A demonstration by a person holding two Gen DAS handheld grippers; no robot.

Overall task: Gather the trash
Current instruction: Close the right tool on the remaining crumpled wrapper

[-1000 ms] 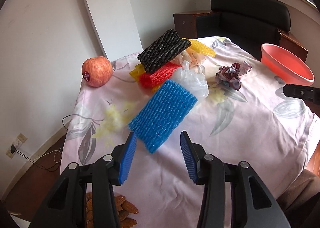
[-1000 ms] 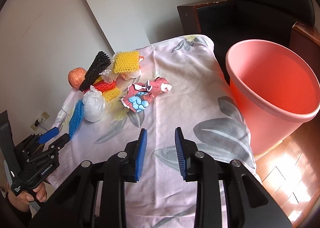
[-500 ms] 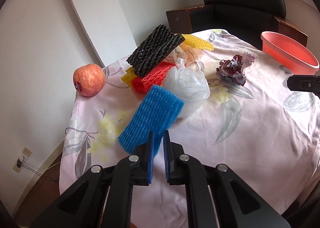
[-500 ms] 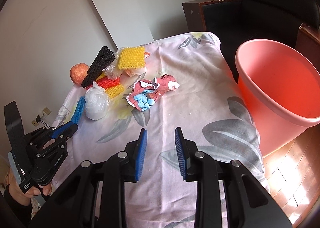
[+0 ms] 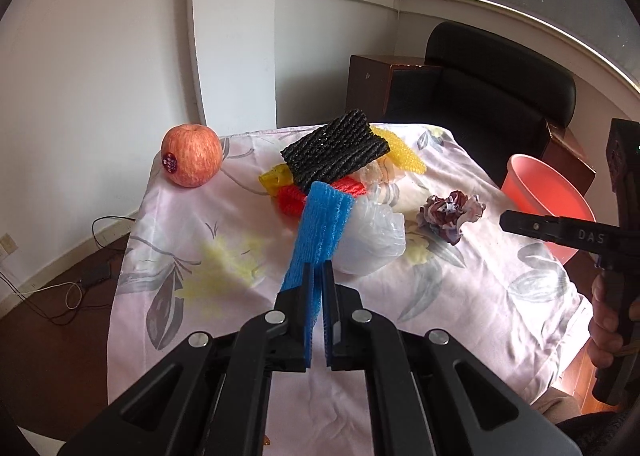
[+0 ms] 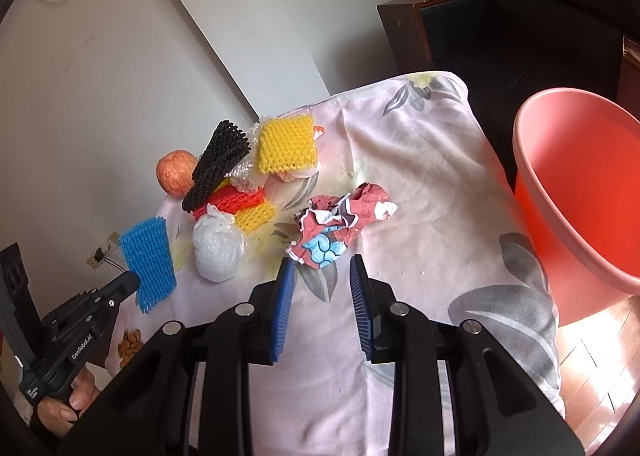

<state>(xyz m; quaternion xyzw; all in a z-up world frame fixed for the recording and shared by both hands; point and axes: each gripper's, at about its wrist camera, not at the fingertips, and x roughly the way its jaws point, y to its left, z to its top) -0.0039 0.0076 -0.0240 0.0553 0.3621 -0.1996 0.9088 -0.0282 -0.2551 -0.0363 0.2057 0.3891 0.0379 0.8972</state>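
Observation:
My left gripper point(image 5: 318, 276) is shut on a blue foam net point(image 5: 320, 228) and holds it lifted above the table; the net also shows in the right wrist view point(image 6: 149, 258). My right gripper point(image 6: 322, 276) is open and empty, just short of a crumpled printed wrapper point(image 6: 340, 228). Behind lies a pile: a black foam net point(image 5: 336, 150), a red net point(image 5: 296, 196), yellow nets point(image 6: 286, 144) and a white plastic bag point(image 5: 372, 236). A red bin point(image 6: 584, 184) stands off the table's right side.
An apple point(image 5: 191, 155) sits at the table's far left corner. Almonds point(image 6: 130, 342) lie near the front left edge. A flowered cloth point(image 5: 460, 296) covers the table. A black chair point(image 5: 500, 68) and a dark wood cabinet point(image 6: 404, 32) stand behind it.
My left gripper closed on the blue foam net and lifted it off the table. My right gripper moved forward toward the crumpled wrapper, still open.

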